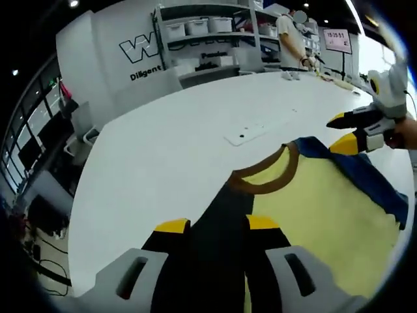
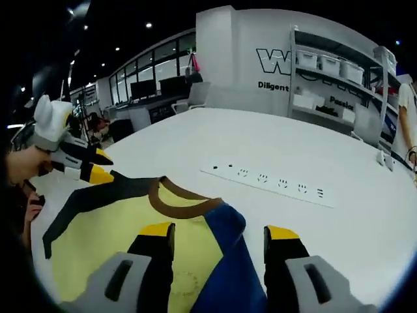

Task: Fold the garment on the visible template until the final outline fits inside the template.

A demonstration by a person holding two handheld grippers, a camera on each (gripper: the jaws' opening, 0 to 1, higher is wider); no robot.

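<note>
A yellow T-shirt (image 1: 313,208) with a brown collar (image 1: 264,182) lies on the white table (image 1: 163,150). It has a dark sleeve (image 1: 218,215) and a blue sleeve (image 1: 365,173). My left gripper (image 1: 217,224) stands open, its jaws on either side of the dark sleeve. It also enters the right gripper view from the left as the left gripper (image 2: 99,165), at the dark sleeve's (image 2: 98,192) end. My right gripper (image 2: 219,231) is open with the blue sleeve (image 2: 225,261) between its jaws. In the left gripper view the right gripper (image 1: 342,132) sits at the shirt's blue shoulder.
A flush power strip (image 2: 267,177) is set into the table beyond the shirt (image 2: 130,241). A person (image 1: 291,39) stands at the far end near shelves with bins (image 1: 202,29). Bare white tabletop spreads past the collar.
</note>
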